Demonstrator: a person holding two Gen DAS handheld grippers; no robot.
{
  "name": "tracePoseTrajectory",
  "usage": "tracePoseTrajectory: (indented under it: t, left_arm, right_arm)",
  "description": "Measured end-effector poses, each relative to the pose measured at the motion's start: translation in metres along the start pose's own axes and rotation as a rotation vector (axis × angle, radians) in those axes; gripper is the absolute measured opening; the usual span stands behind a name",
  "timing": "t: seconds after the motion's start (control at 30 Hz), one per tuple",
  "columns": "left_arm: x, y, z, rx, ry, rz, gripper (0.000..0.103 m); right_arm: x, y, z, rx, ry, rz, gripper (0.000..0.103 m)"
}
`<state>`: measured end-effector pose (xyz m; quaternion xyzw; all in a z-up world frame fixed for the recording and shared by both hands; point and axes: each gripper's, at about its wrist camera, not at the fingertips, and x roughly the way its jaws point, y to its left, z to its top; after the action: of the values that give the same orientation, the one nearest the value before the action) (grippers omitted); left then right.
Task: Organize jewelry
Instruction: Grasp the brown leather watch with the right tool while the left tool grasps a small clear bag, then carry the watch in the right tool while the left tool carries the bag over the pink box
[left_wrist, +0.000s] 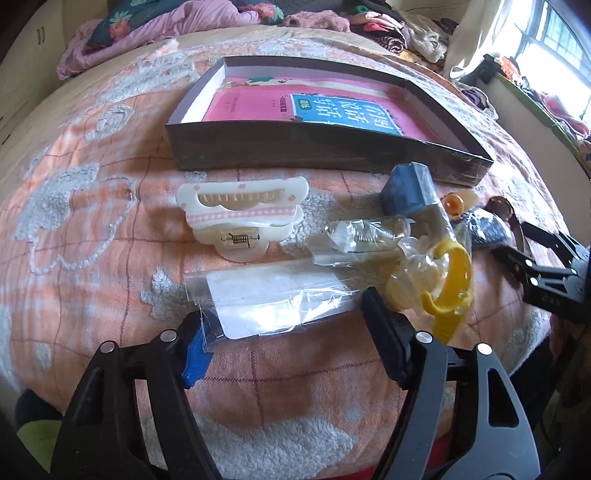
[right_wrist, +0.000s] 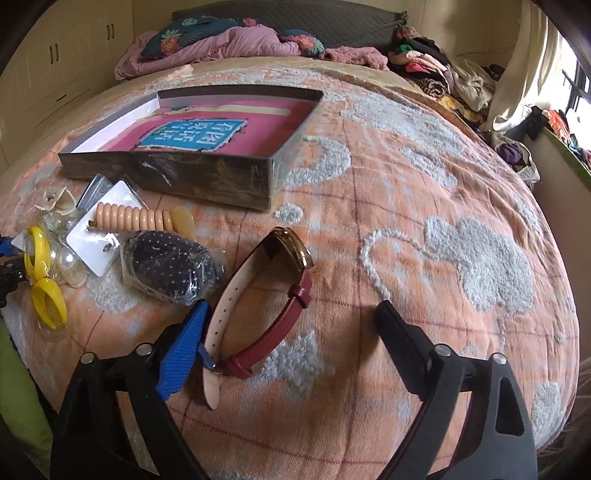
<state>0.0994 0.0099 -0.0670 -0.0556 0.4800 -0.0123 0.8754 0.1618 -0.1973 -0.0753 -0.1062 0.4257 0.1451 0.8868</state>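
With jaws of both grippers spread on the bed (right_wrist: 424, 192), nothing gripped yet. Left gripper (left_wrist: 284, 325): jaws fairly wide, straddling the near end of a clear plastic packet with a white card (left_wrist: 266, 295); blue pad at the packet's corner, whether pressing it cannot tell. Packet's long axis across the jaw gap, slanting up to the right. Right gripper (right_wrist: 288, 332): jaws wider, set around a red-strapped watch (right_wrist: 269, 295); strap end just beside the blue pad, far jaw well apart from it. Watch's long axis away from the gripper, case at the far end toward the open box (right_wrist: 177, 177). Box beyond both, nearer the left-hand clutter of white hair claw (left_wrist: 242, 218), yellow rings (right_wrist: 42, 280) and bagged dark beads (right_wrist: 170, 266). Watch nearer the right hand, packet nearer the left
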Motion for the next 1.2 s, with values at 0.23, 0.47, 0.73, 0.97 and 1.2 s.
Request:
tracePoseTrajectory:
  t: [0.23,0.47,0.73,0.97,1.2]
  left_arm:
    - [-0.015,0.005,-0.001,-0.022,-0.013,-0.033,0.063]
    - [-0.034,0.010,0.007,-0.033,-0.037,-0.061,0.027]
    - [-0.031,0.018,0.004,-0.051,-0.027,-0.098,0.022]
    - [-0.041,0.022,0.002,-0.054,-0.040,-0.122,0.018]
    - [-0.055,0.019,0.015,-0.031,-0.078,-0.128,0.011]
  right_arm:
    - [-0.001,-0.014,0.007,0.028,-0.048,0.050,0.034]
    - [-0.019,-0.034,0.004,0.119,-0.100,0.096,0.023]
    - [-0.046,-0.040,0.004,0.158,-0.179,0.131,0.019]
    - [-0.059,-0.040,0.009,0.162,-0.212,0.140,0.017]
    - [-0.070,-0.039,0.022,0.163,-0.249,0.156,0.016]
